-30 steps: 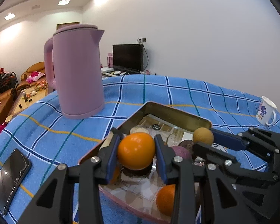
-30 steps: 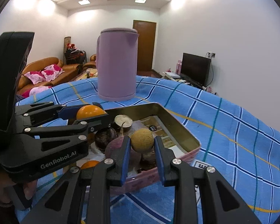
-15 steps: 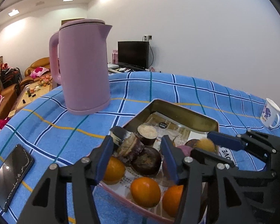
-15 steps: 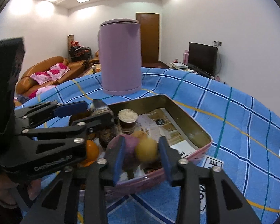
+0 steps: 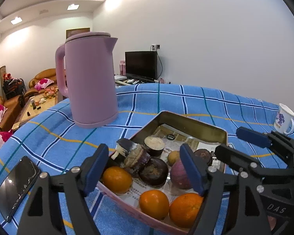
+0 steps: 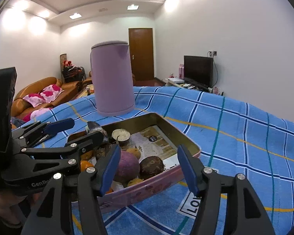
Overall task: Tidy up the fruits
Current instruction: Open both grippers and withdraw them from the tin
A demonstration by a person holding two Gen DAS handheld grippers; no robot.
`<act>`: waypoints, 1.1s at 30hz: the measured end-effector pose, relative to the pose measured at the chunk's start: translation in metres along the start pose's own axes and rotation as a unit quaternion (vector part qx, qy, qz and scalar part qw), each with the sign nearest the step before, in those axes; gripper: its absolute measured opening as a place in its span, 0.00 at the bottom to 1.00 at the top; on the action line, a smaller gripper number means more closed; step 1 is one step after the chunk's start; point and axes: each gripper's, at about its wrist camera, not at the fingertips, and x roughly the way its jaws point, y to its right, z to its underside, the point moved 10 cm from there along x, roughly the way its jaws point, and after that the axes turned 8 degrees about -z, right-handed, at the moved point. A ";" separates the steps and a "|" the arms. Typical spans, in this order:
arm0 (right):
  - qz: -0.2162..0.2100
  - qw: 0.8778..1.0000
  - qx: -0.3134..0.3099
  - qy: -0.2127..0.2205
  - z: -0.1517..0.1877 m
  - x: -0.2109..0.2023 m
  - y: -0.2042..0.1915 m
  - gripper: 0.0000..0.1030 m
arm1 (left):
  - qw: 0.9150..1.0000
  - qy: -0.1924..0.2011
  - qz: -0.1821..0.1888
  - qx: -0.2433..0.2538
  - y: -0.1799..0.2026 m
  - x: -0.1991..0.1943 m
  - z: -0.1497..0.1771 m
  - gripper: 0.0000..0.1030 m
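A pink tin tray (image 5: 194, 119) with a gold inside holds the fruits: three oranges (image 5: 117, 179), dark halved fruits (image 5: 153, 173), a round purple fruit (image 5: 179, 174) and a small tan fruit (image 5: 171, 157). My left gripper (image 5: 144, 168) hovers over the tray's near corner. Its jaws are opening, and its pads press on nothing. My right gripper (image 6: 149, 166) hangs over the tray (image 6: 186, 139) from the other side. Its jaws are opening too, with the purple fruit (image 6: 127, 166) and a brown fruit (image 6: 151, 164) lying below them, untouched. Each gripper appears in the other's view: the right gripper (image 5: 228, 141) and the left gripper (image 6: 86, 128).
A tall pink kettle (image 5: 90, 82) stands on the blue checked cloth just behind the tray. A black phone (image 5: 15, 186) lies at the near left. A white mug (image 5: 284, 119) stands at the far right. A printed card (image 6: 198, 205) lies by the tray's right side.
The left gripper let go of the orange, which now lies in the tray. The right gripper let go of the small tan fruit, which dropped among the fruits. Both jaws have widened.
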 end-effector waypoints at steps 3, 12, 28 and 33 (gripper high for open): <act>0.014 1.000 0.006 0.018 -0.003 -0.008 0.005 0.60 | 1.000 0.007 -0.004 0.004 0.001 -0.002 -0.001 0.75; 0.037 0.998 0.023 0.036 -0.006 -0.017 0.017 0.68 | 1.000 0.023 -0.009 -0.001 -0.003 -0.009 -0.004 0.85; 0.047 0.998 0.030 0.035 -0.004 -0.019 0.020 0.69 | 1.000 0.029 -0.011 0.006 -0.002 -0.012 -0.005 0.91; 0.049 0.998 0.035 0.034 -0.003 -0.020 0.022 0.69 | 1.000 0.028 -0.011 0.005 -0.002 -0.012 -0.005 0.91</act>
